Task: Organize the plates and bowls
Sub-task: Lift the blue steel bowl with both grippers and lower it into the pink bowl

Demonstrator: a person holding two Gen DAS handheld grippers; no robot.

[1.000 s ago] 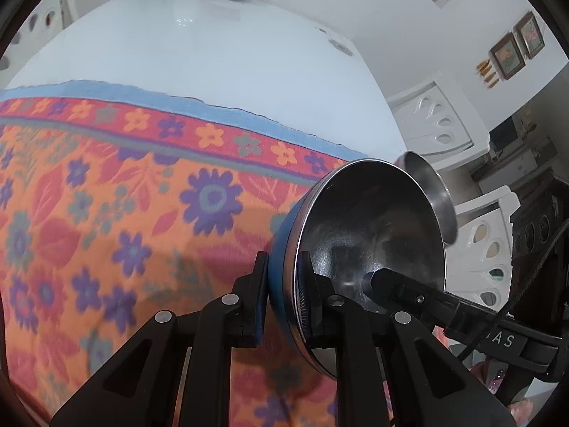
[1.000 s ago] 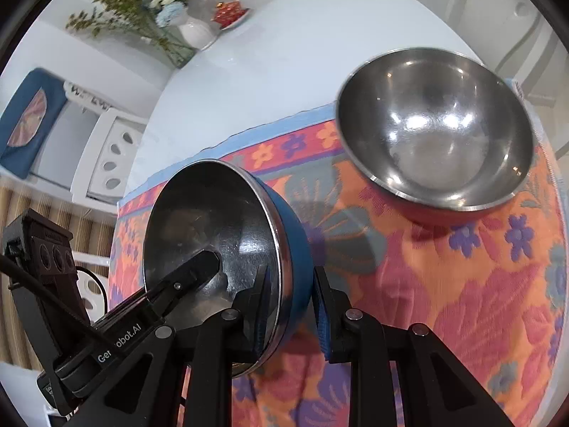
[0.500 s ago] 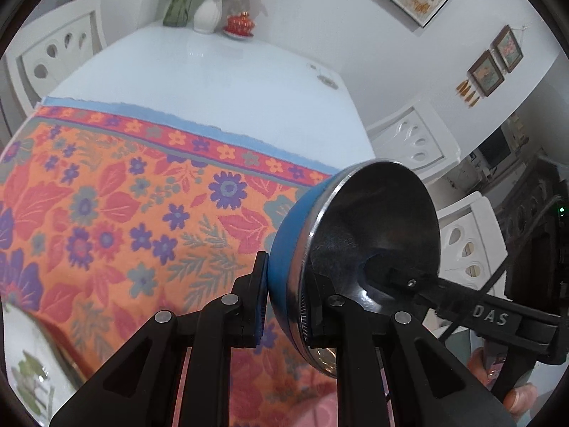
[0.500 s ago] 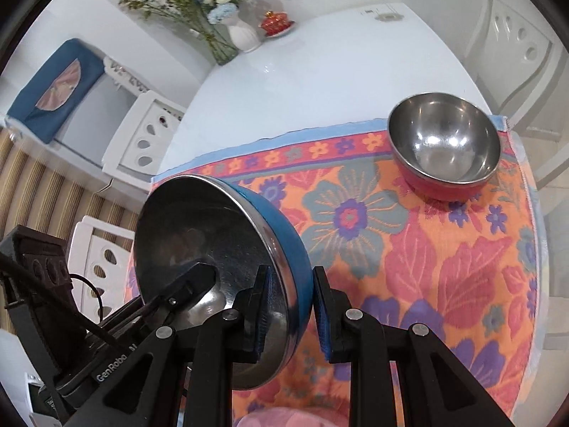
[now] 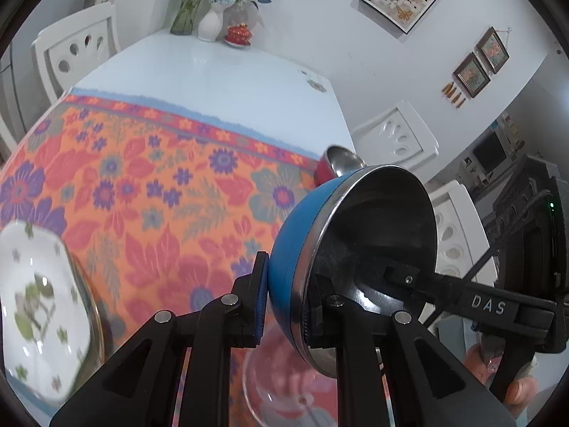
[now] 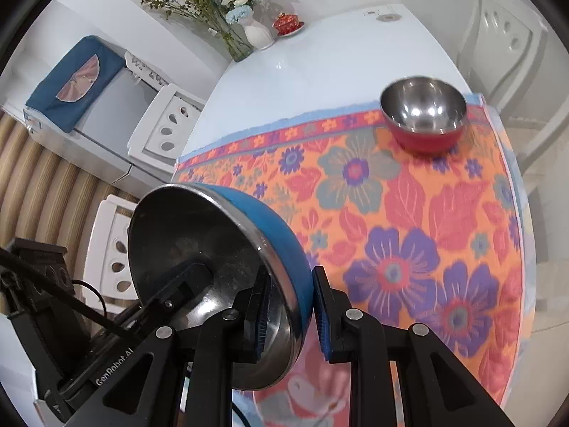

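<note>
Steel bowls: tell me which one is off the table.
The blue bowl, clamped by its rim between both grippers' fingers. The red bowl sits on the floral cloth.

blue bowl (image 5: pixel 295 235) raised further | red bowl (image 6: pixel 423 119) farther | white plate (image 5: pixel 39 295) appears

The white floral-patterned plate (image 5: pixel 39 295) is blurred and cut off at the left edge; the blue steel-lined bowl (image 5: pixel 295 242) hides most of the red steel-lined bowl (image 5: pixel 332 165).

Bright, even light, fisheye-warped, blurred edges
</note>
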